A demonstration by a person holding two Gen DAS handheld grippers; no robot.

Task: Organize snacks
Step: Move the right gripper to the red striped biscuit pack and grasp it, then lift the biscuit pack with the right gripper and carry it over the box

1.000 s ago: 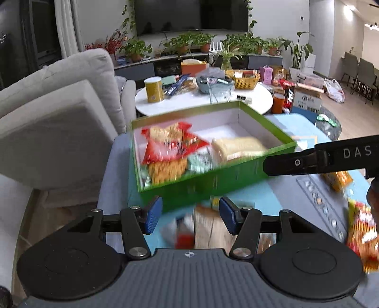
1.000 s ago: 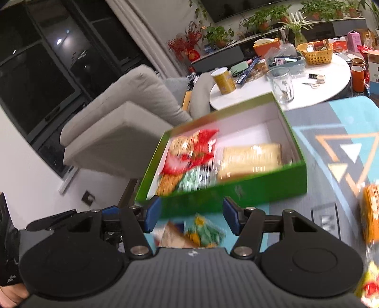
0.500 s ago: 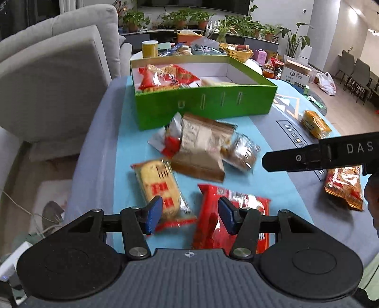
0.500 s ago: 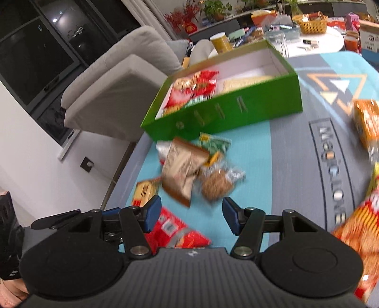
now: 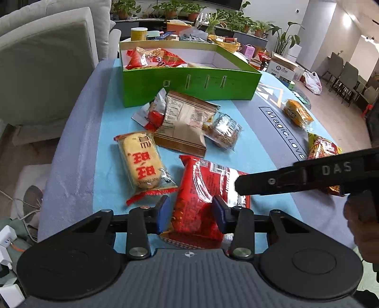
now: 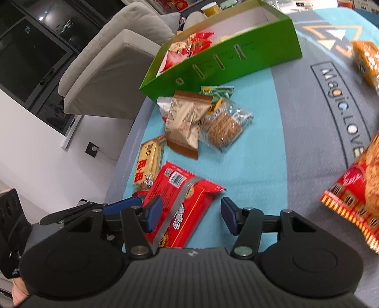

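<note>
Both gripper pads (image 5: 163, 209) clamp red snack packet (image 5: 201, 187).

Grey sofa (image 5: 47, 47) at left — potted plants (image 5: 213, 19) behind, dining chairs (image 5: 348, 75) right.

Right gripper (image 6: 192, 214) closing over red packet (image 6: 182, 203); left pad touching, right pad clear. Green box (image 6: 227, 59) far ahead.
</note>
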